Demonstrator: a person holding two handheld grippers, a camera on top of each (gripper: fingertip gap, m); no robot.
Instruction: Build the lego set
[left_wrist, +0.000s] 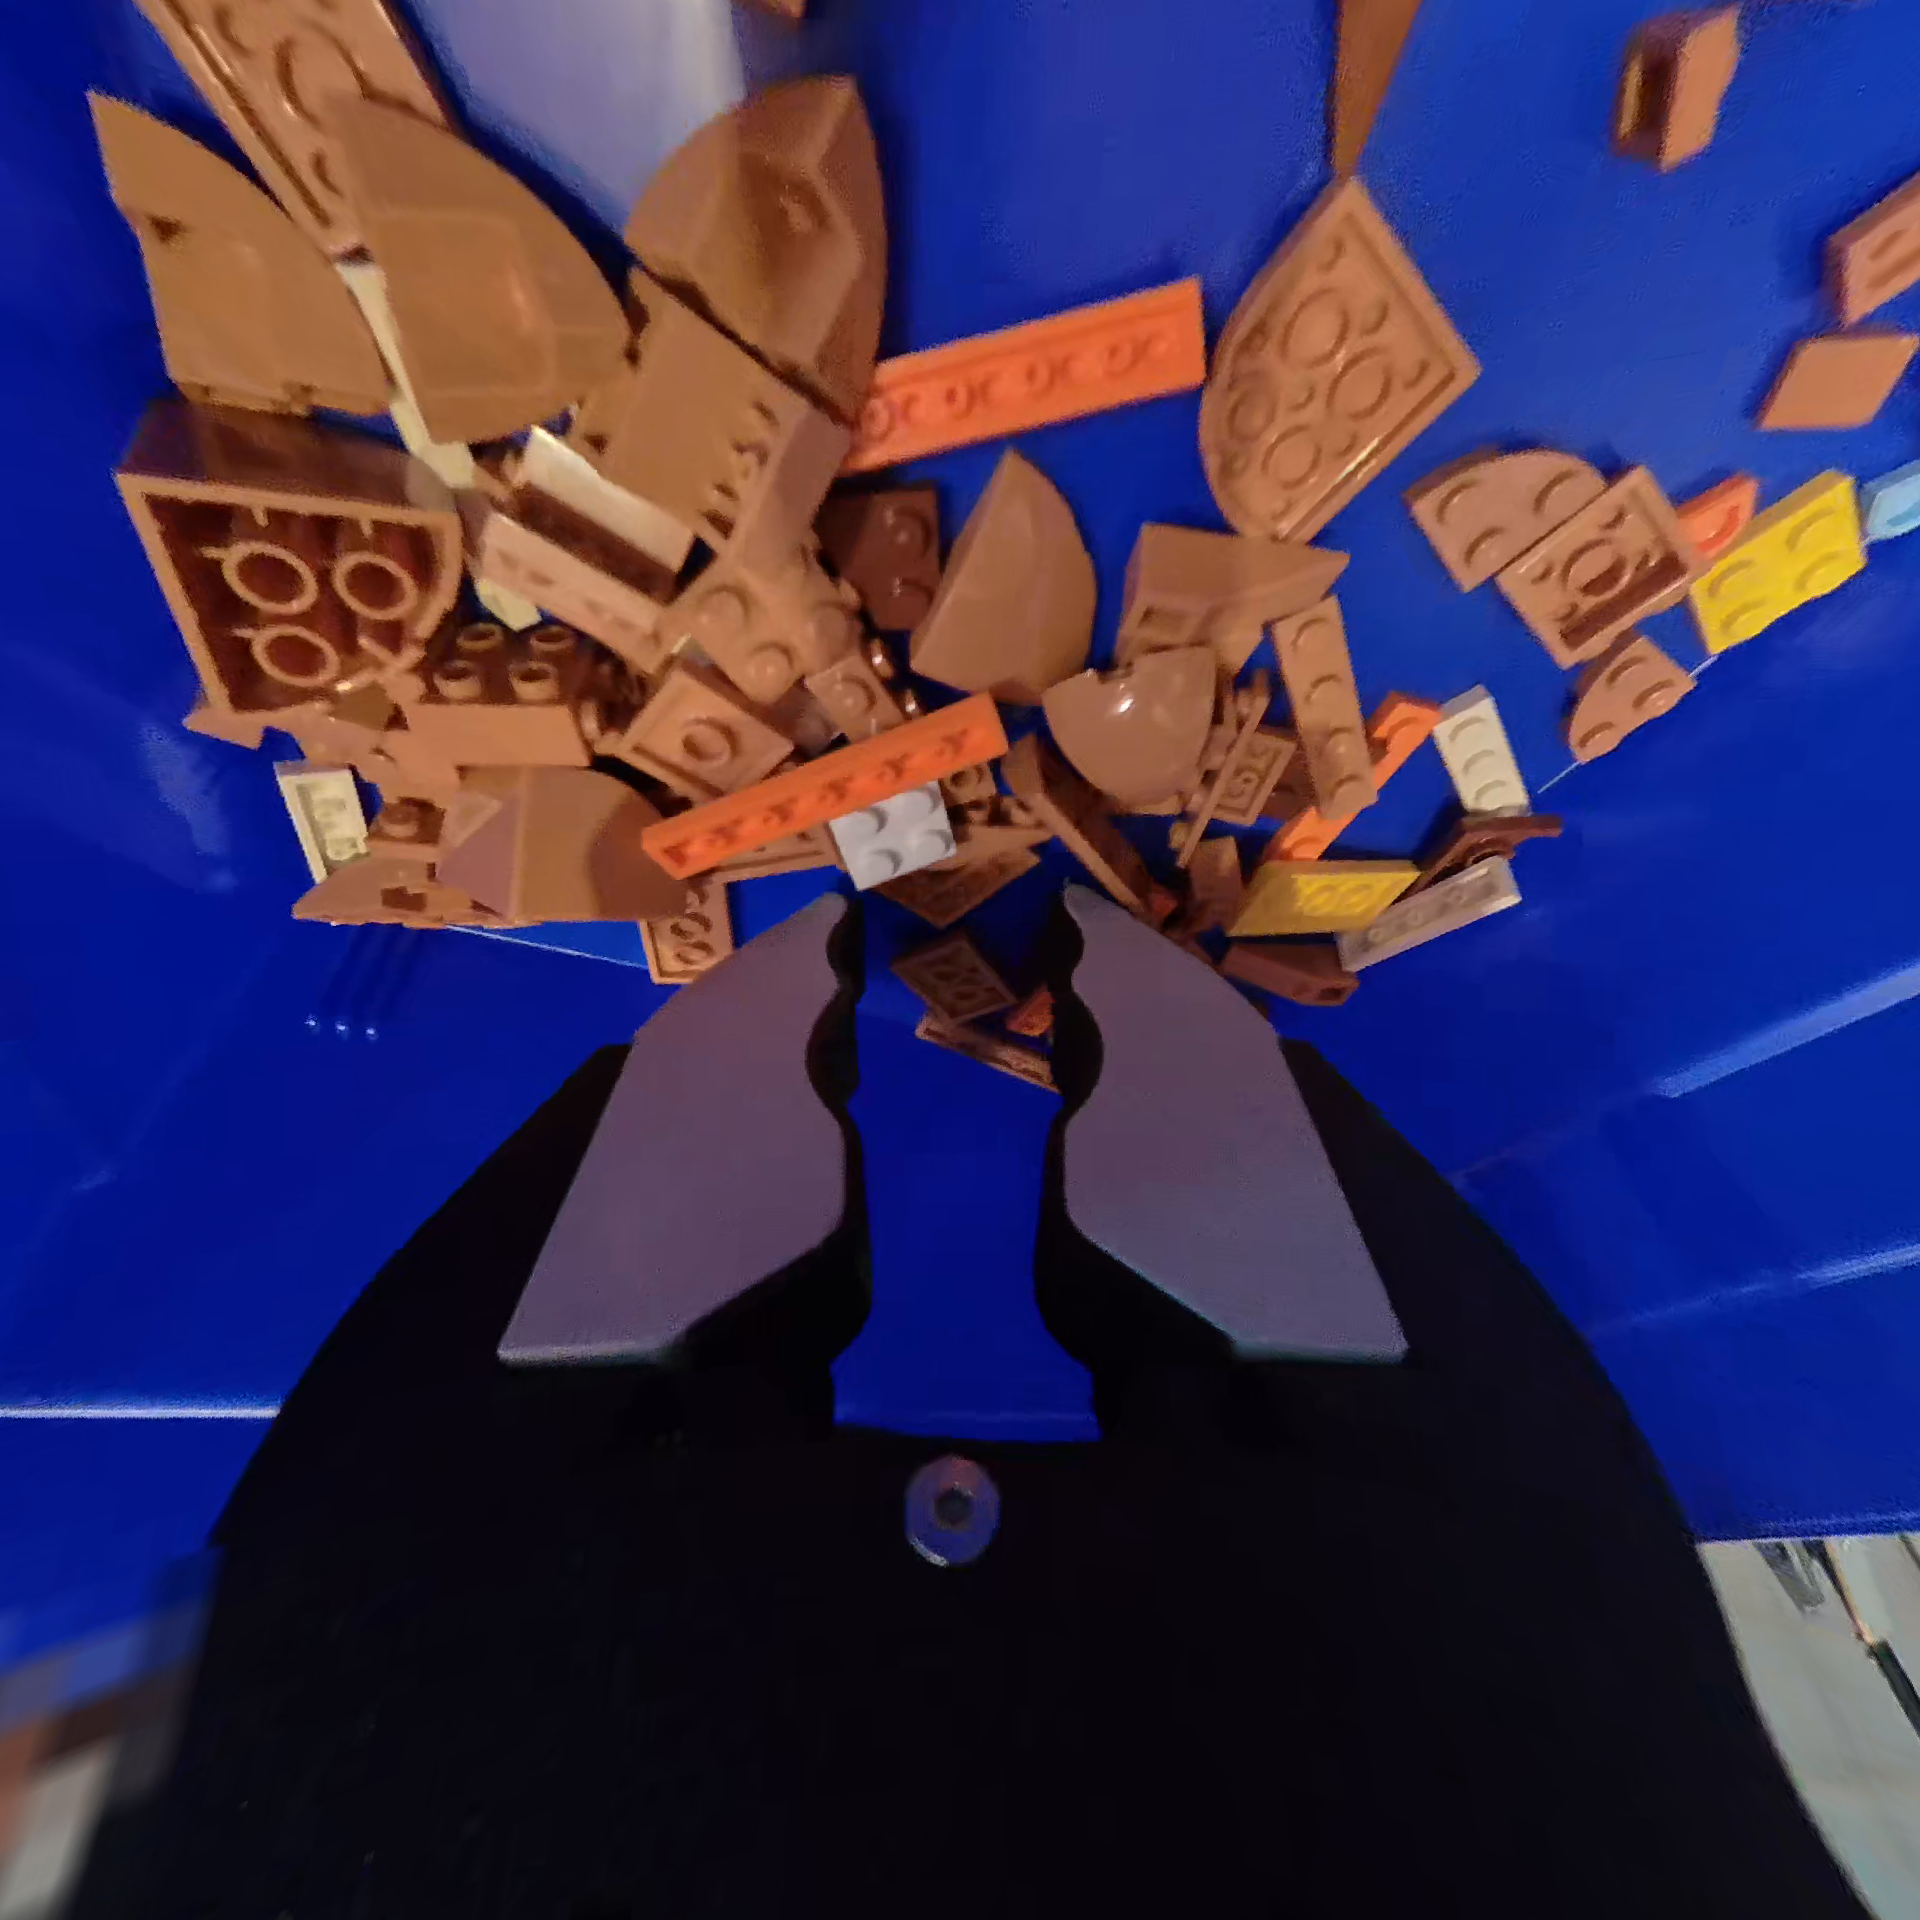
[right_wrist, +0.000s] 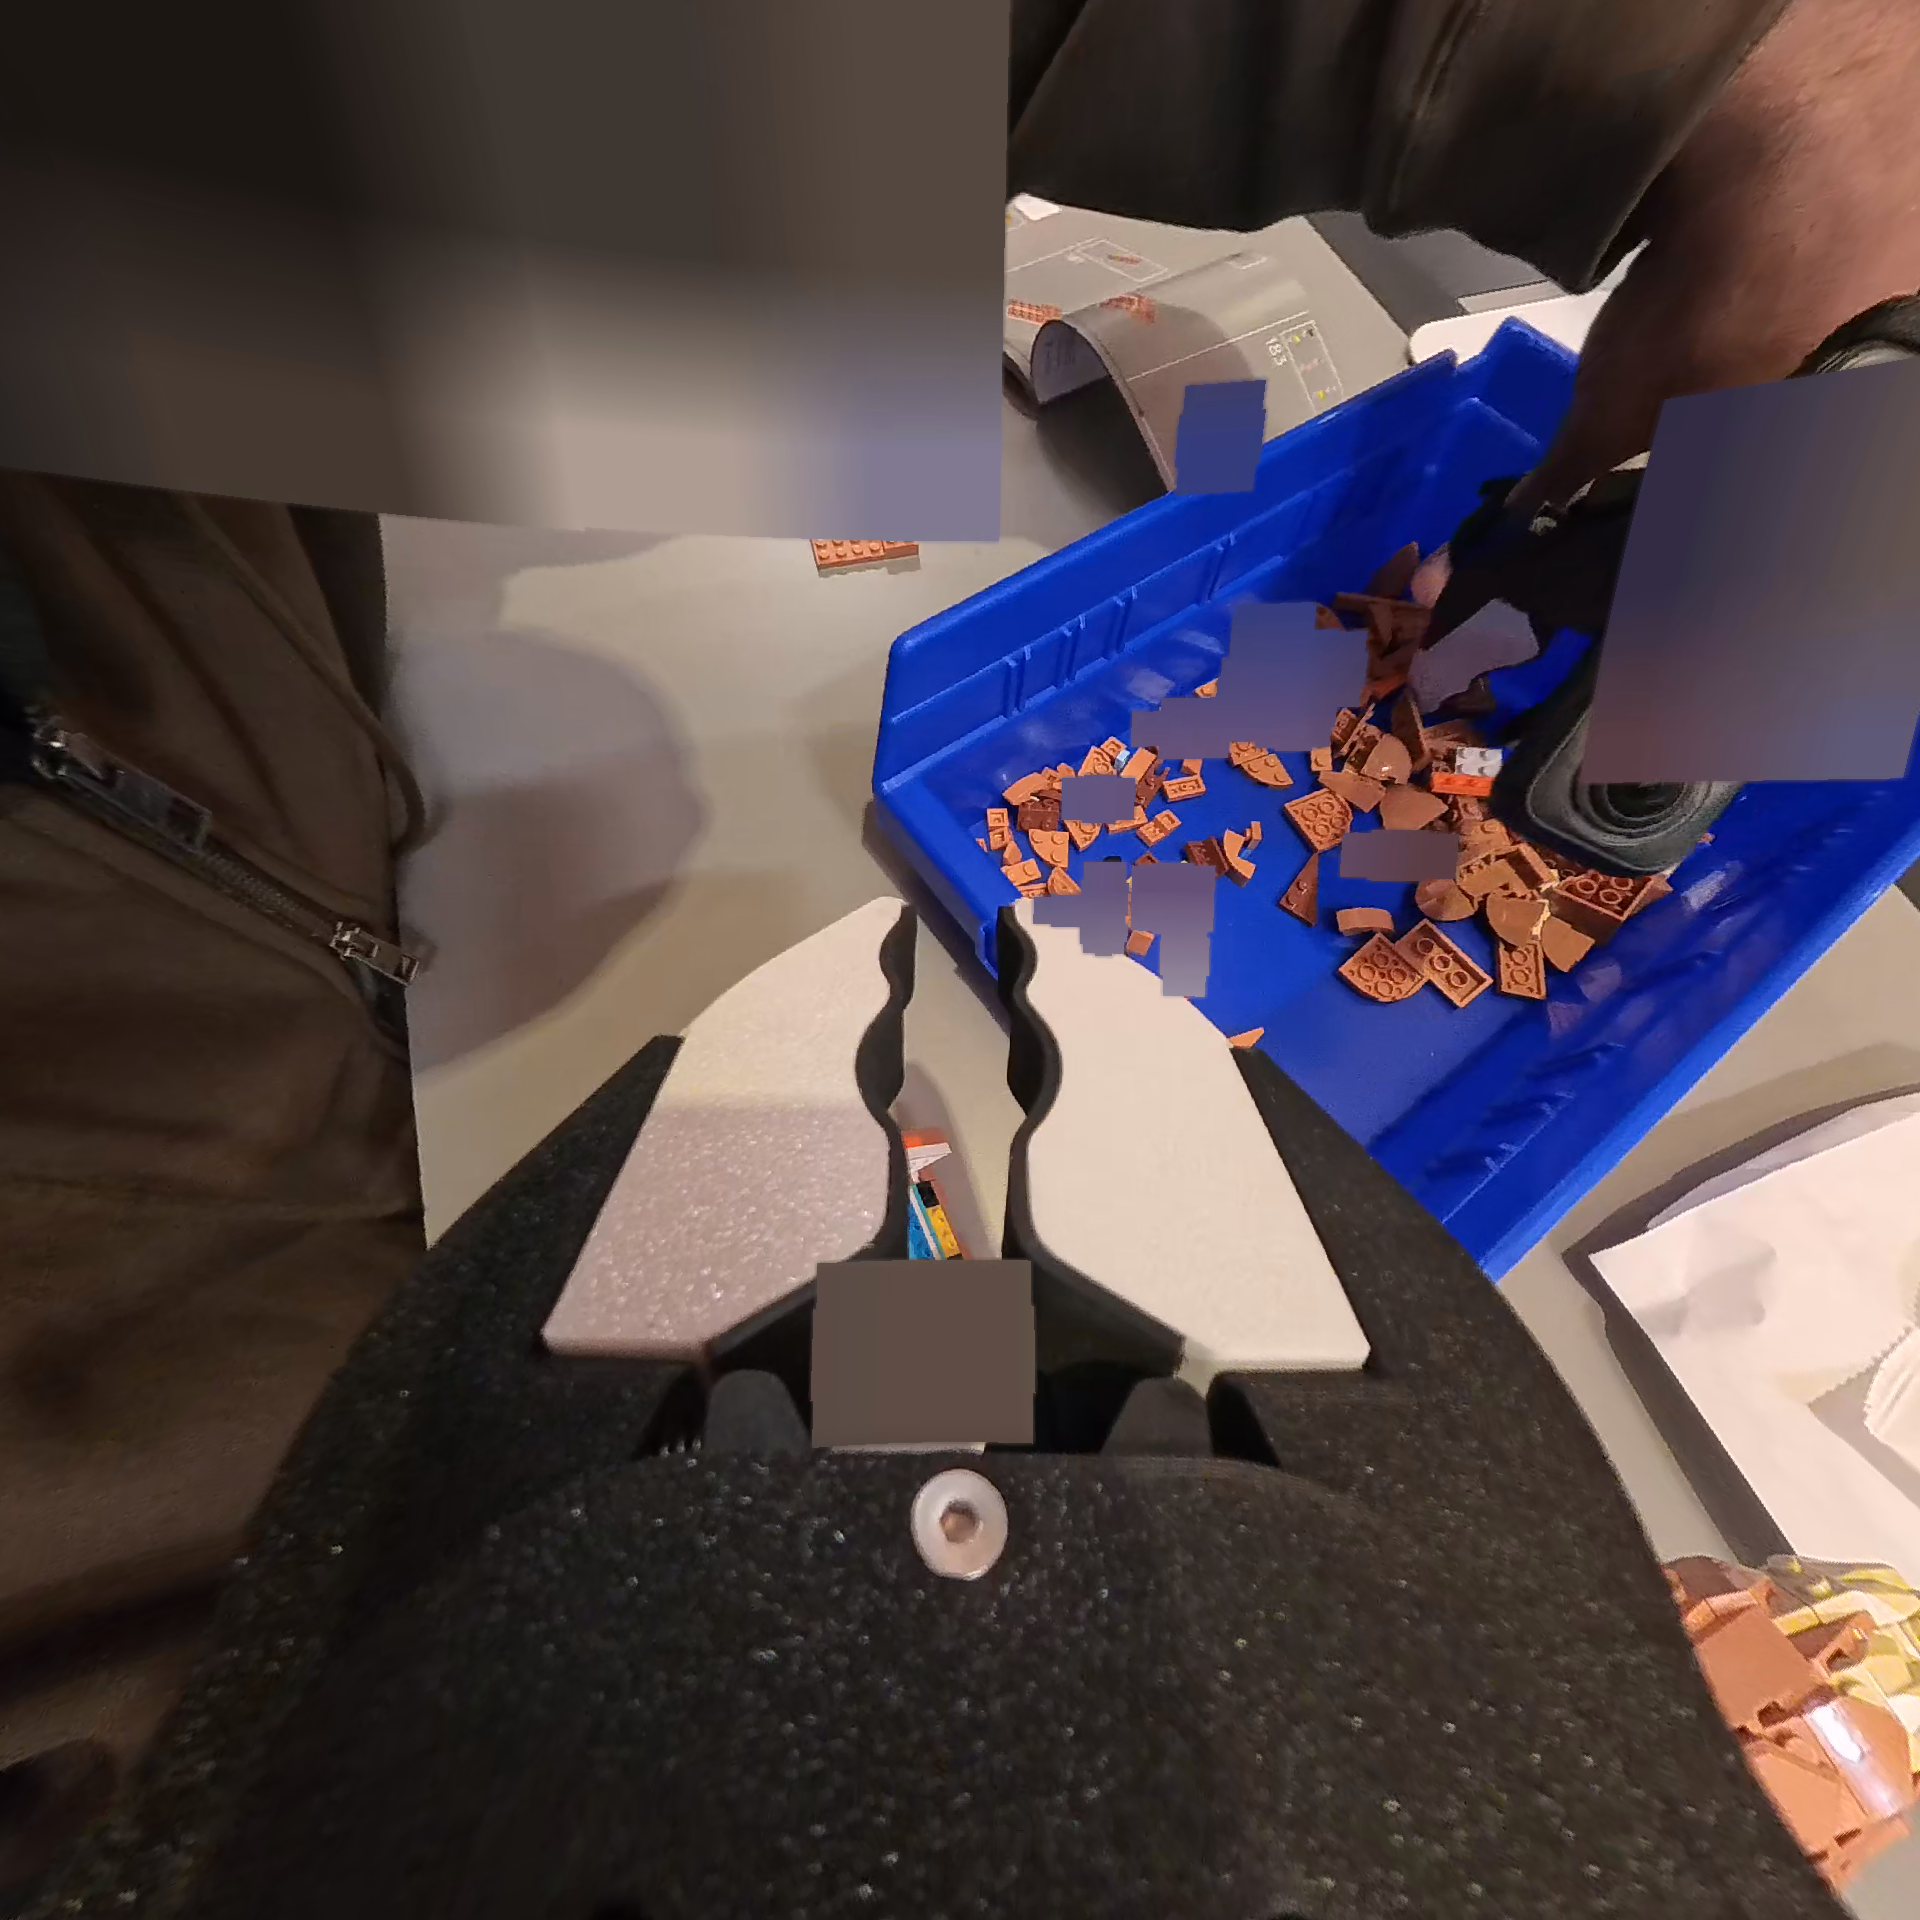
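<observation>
My left gripper is open and empty, low inside the blue bin, its tips at the near edge of a pile of brown lego pieces. A small dark brown plate lies between the tips. Orange plates, a grey plate and yellow plates are mixed in. My right gripper is slightly open and empty, held over the grey table just off the corner of the bin. The left gripper also shows in the right wrist view, held by a hand over the pile of pieces.
A small multicoloured assembly lies on the table under my right gripper. A brown plate and an open instruction booklet lie farther back. A white paper bag and a partly built brown model are at the right. A person in a brown jacket is at the left. The gap from one gripper's tips to the other's is roughly 30 cm.
</observation>
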